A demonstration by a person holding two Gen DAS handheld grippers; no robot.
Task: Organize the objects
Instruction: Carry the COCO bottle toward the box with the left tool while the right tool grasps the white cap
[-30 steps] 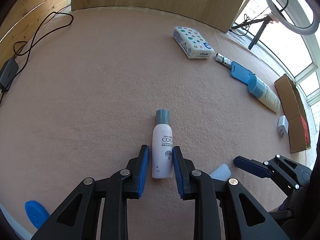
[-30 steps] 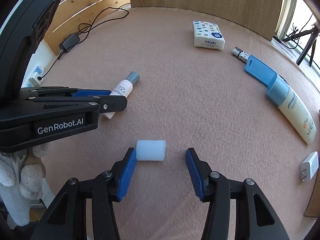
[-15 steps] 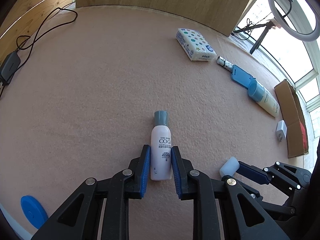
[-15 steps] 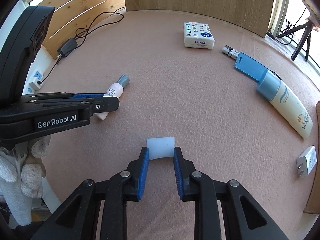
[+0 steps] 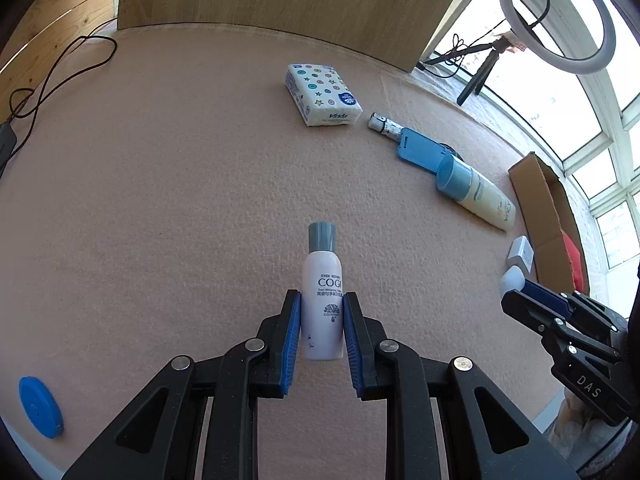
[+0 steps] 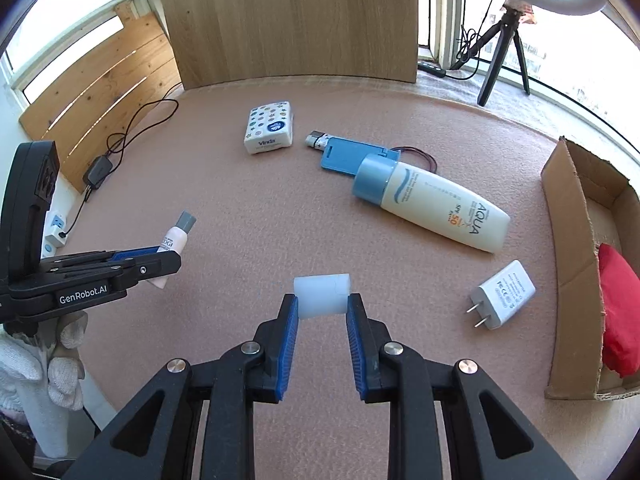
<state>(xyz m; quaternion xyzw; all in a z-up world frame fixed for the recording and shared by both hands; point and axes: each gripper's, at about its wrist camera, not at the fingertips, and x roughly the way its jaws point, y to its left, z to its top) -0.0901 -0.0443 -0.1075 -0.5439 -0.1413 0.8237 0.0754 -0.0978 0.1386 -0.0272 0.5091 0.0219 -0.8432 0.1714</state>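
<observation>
In the left wrist view, the left gripper point(image 5: 321, 326) is closed on the white bottle point(image 5: 322, 304) with the grey cap; its blue pads press both sides of the bottle's lower body, and the cap points to the far side. Whether the bottle touches the pink table point(image 5: 160, 184) I cannot tell. Far behind lie a tissue pack point(image 5: 322, 94), a blue card holder point(image 5: 420, 150) and a sunscreen tube point(image 5: 476, 192) in a row toward the right. A blue disc point(image 5: 40, 406) lies at the near left edge. At the right edge the right gripper point(image 5: 520, 290) shows, with a white piece at its tip.

In the right wrist view, the right gripper point(image 6: 322, 312) grips a small white cylinder point(image 6: 322, 294) by its two ends. To the right lie a white charger point(image 6: 504, 294) and an open cardboard box point(image 6: 568, 248) with a red thing point(image 6: 618, 312) inside. At the left, the left gripper point(image 6: 156, 258) holds the white bottle point(image 6: 174, 242), carried by a hand in a white glove point(image 6: 60, 344).
</observation>
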